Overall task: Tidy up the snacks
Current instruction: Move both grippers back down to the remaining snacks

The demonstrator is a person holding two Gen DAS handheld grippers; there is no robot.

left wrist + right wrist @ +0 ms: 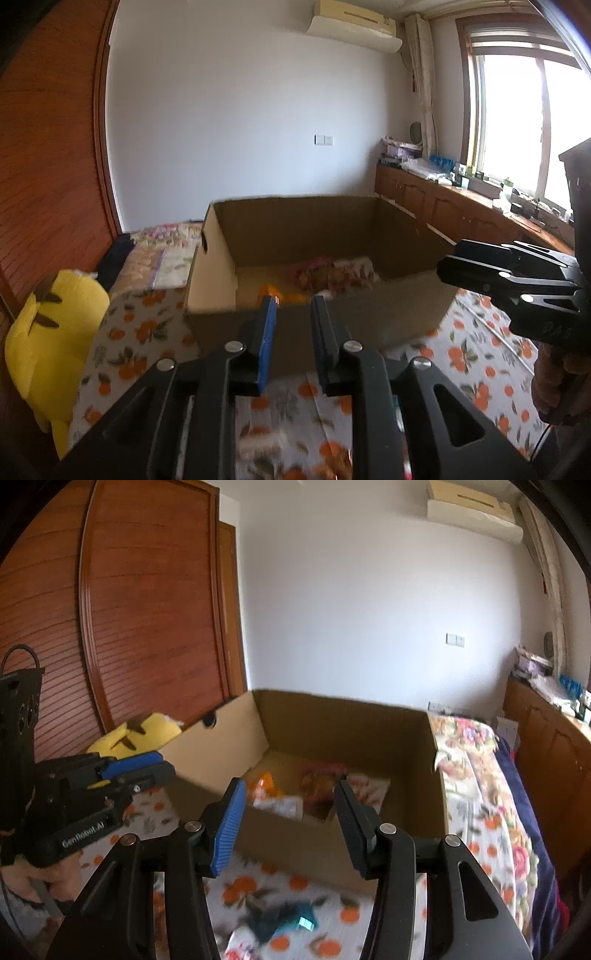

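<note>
An open cardboard box (314, 229) (351, 723) stands on the orange-print bedsheet (140, 332). Inside it lie an orange packet (273, 290) (264, 786), a pink-and-brown packet (314, 273) (319, 786) and a white packet (280, 805). On the sheet before the box lies a teal packet (284, 921), with a white-and-red one (240, 941) beside it. My left gripper (293, 300) (166, 764) hovers in front of the box's near wall, its jaws a narrow gap apart and empty. My right gripper (290, 784) (448, 258) hangs to its right, open wider and also empty.
A yellow plush toy (55, 332) (140, 731) lies left of the box against the wooden wardrobe (44, 147). A floral blanket (480, 775) covers the bed right of the box. Low wooden cabinets (461, 206) with clutter run under the window.
</note>
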